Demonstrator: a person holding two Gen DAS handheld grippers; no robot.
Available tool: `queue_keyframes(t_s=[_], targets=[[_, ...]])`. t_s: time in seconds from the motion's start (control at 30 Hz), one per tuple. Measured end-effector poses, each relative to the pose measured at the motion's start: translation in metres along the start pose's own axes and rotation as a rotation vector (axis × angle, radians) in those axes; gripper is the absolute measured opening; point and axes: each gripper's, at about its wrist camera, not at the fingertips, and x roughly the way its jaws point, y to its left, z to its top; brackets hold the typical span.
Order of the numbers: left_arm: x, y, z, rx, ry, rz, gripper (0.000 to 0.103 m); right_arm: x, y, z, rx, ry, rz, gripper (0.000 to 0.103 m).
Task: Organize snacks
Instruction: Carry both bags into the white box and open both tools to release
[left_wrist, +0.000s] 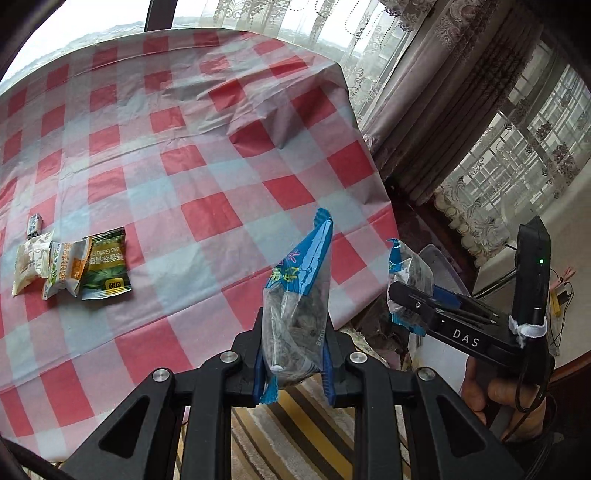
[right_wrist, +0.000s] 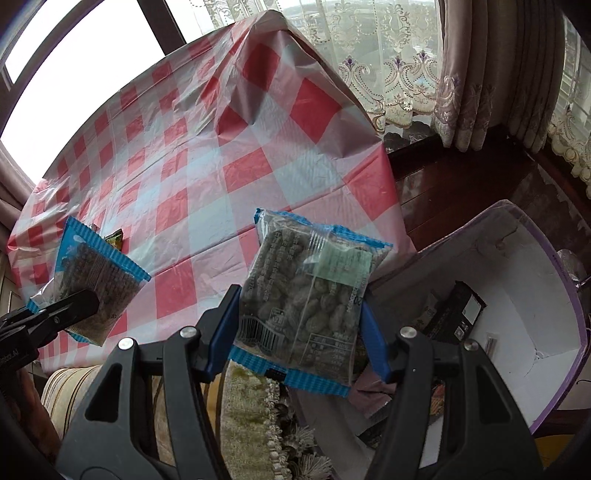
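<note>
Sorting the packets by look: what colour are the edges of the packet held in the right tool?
Blue, striped, on a clear packet of dark pieces; best seen in the right wrist view.

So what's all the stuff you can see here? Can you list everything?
blue-edged snack packets: two, clear with blue ends, one in the left gripper, one in the right gripper
small snack packets: four, white, orange-white, green and one tiny pale one, in a row near the table's left edge
tablecloth: one, red and white checked, covering the table
storage box: one, white inside with purple rim, beside the table on the right
curtains: lace and mauve, at the windows
striped rug: yellow and cream, on the floor
hand: one, holding the right gripper's handle
</note>
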Motion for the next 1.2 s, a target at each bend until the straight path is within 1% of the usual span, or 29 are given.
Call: queue_keyframes(t_s=[0.2,0.33,0.57,0.7,0.77,0.87,0.9,0.93,1.2], targets=[[0.025,-0.050,0.003,0.096,0.041,-0.030,0.024,-0.008,-0.052,-0.007,0.087,-0.003,-0.060,0.064],[0.040,-0.082,0.003,0.161,0.068,-0.052,0.024,-0.014,-0.078,-0.010,0.136,-0.008,-0.086,0.064],[0.062,-0.117,-0.003,0.212,0.127,-0.095,0.025,-0.020,-0.106,-0.010,0.190,-0.017,-0.115,0.065],[0.067,-0.127,-0.004,0.219,0.143,-0.123,0.025,-0.024,-0.114,-0.009,0.206,-0.026,-0.141,0.067],[0.069,-0.130,-0.004,0.223,0.151,-0.137,0.029,-0.026,-0.115,-0.007,0.205,-0.034,-0.151,0.067],[0.068,-0.132,-0.004,0.228,0.145,-0.139,0.036,-0.030,-0.115,-0.006,0.204,-0.045,-0.143,0.068],[0.068,-0.132,-0.003,0.226,0.142,-0.142,0.041,-0.031,-0.114,-0.005,0.201,-0.046,-0.143,0.069],[0.067,-0.131,-0.003,0.223,0.136,-0.138,0.043,-0.031,-0.113,-0.005,0.198,-0.048,-0.142,0.069],[0.058,-0.116,0.000,0.189,0.099,-0.111,0.043,-0.032,-0.102,-0.002,0.170,-0.044,-0.138,0.070]])
